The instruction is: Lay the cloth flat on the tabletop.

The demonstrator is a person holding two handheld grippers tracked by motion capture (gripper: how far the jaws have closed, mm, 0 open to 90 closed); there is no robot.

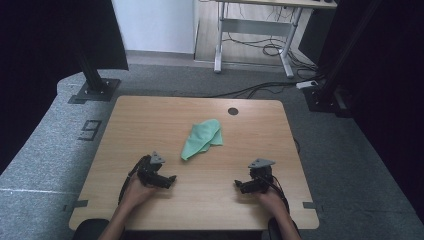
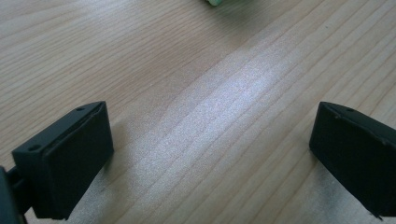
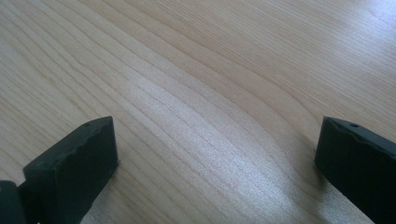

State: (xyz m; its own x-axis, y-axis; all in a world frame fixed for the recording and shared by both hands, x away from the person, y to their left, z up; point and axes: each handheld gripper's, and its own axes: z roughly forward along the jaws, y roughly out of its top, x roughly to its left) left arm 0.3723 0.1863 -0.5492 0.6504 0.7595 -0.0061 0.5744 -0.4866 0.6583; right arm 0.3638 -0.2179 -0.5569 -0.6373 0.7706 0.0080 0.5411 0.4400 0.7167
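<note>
From my left tool's (image 2: 212, 154) camera, the green cloth (image 2: 214, 2) is cut off by the top edge, leaving just a sliver. Its right jaw runs off the bottom corner. On my right tool (image 3: 215, 163), both jaws are clipped by the bottom edge too. From above, the crumpled cloth (image 1: 202, 137) hides its own underside, and my forearms leave the picture at the bottom.

My desk (image 1: 150, 125) is pale wood, smooth with a soft sheen; the green cloth (image 1: 202, 137) looks soft, and my claws' jaws are matt black plastic.
</note>
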